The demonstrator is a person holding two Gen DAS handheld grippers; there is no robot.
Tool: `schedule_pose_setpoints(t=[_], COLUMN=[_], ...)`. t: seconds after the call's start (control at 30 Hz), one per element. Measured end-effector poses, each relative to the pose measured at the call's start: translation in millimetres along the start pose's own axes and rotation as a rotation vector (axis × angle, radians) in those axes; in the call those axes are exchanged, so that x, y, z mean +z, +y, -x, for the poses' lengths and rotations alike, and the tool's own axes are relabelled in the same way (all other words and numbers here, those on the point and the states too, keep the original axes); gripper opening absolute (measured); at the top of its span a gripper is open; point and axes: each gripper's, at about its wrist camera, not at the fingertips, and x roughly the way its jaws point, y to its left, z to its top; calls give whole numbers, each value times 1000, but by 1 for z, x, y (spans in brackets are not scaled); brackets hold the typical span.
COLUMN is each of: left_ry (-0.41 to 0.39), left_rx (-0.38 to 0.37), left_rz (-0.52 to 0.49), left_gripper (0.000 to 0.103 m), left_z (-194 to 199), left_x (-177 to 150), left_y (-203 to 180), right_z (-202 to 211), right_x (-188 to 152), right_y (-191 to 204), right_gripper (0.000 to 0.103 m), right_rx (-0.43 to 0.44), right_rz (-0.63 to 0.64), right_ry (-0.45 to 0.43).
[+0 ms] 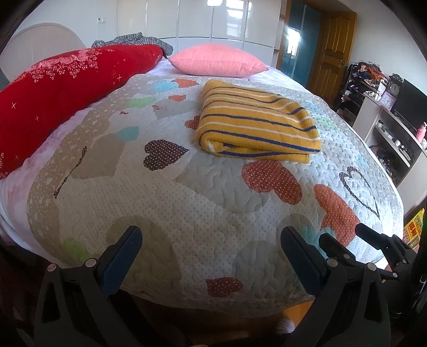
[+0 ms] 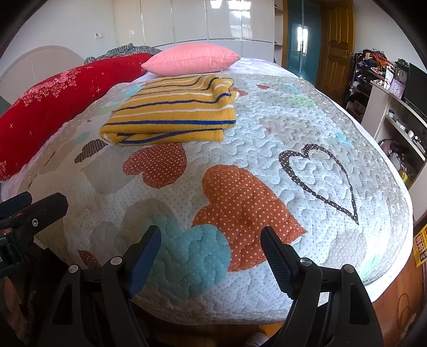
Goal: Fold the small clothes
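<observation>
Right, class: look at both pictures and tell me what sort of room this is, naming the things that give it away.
A bedroom in a home, most likely. A bed covered by a heart-patterned quilt fills the view, a pink pillow lies near its far end, and a glossy white wardrobe lines the wall behind.

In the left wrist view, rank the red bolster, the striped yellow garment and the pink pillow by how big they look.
1. red bolster, partly cut off at the frame edge
2. striped yellow garment
3. pink pillow

The pillow lies farthest from the camera, so its true size is uncertain.
</observation>
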Motion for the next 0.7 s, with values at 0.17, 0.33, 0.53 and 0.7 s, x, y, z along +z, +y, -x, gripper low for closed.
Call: schedule_pose_setpoints(t=[0.17, 0.33, 0.53, 0.7], left_ry=[10, 20, 25, 28], left_rx=[-4, -10, -9, -9], left_rz=[6, 14, 21, 25], left_gripper=[103, 103, 103, 103], left_z=[-1, -3, -5, -6], left_x=[-1, -1, -1, -2], left_y=[1, 3, 4, 5], right_z=[-1, -3, -3, -4], right_x=[-1, -2, -2, -2], right_y=[0, 0, 0, 0], right_gripper=[81, 81, 82, 82], right_rx=[0, 0, 1, 2], right_rz=[2, 5, 7, 13], right_ry=[4, 8, 12, 14])
